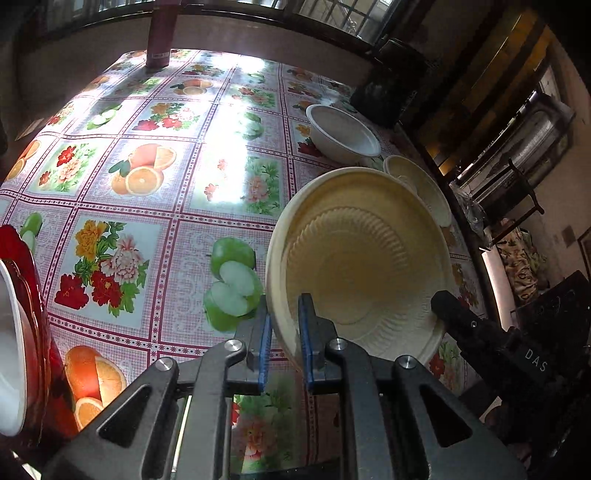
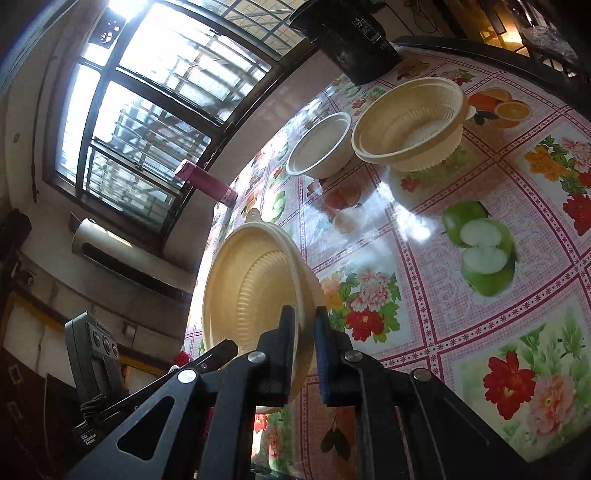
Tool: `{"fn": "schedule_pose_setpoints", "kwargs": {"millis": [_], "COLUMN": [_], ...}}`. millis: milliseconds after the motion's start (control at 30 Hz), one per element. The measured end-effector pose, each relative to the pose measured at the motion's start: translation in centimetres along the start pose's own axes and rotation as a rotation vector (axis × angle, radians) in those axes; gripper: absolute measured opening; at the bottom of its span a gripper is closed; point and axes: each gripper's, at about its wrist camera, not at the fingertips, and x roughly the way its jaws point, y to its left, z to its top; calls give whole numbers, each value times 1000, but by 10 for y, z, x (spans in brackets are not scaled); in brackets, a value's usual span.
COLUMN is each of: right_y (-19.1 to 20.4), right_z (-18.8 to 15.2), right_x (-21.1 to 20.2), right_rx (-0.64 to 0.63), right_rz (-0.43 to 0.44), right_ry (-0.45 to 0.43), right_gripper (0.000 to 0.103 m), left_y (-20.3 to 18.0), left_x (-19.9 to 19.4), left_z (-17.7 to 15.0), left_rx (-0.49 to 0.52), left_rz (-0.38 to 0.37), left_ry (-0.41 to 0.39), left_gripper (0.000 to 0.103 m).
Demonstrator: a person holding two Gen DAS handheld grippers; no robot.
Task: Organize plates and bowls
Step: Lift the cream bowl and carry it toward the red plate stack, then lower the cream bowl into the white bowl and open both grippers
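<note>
A cream ribbed bowl [image 1: 364,258] is held tilted above the table by both grippers. My left gripper [image 1: 286,343] is shut on its near rim. My right gripper [image 2: 304,350] is shut on the opposite rim; the same bowl [image 2: 255,291] shows in the right wrist view, and the right gripper's finger [image 1: 458,314] shows in the left wrist view. A second cream bowl [image 2: 410,125] and a white bowl [image 2: 319,146] stand on the table beyond. In the left wrist view the white bowl [image 1: 341,133] and the second cream bowl [image 1: 421,184] sit at the right edge.
The table has a fruit-and-flower cloth [image 1: 155,192]. A red dish holding a white plate [image 1: 18,332] is at the left edge. A maroon bottle [image 1: 159,33] stands at the far side by the window. A black container [image 2: 351,40] stands behind the bowls.
</note>
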Motion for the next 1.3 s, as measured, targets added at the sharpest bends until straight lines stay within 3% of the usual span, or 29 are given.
{"fn": "schedule_pose_setpoints", "kwargs": {"millis": [300,800,1000,1300], "right_y": [56,187,213,222], "right_z": [-26,-105,-130,-156], "right_x": [-2,78,97,128], "right_rx": [-108,-364,-418,-462], "right_rz": [60,139,146,103], "right_ry": [37,215,253,286], "right_gripper": [10,10,10,10], "left_y": [44,168,196,220], "left_x": [-50,-125,-133,-130], "left_z": [-23,-63,-78,-82], "left_rx": [-39,-215,-260,-288], "left_rz": [31,193,230,278], "left_ry": [-90,-204,-207,-189], "left_gripper": [14,15,15,15]}}
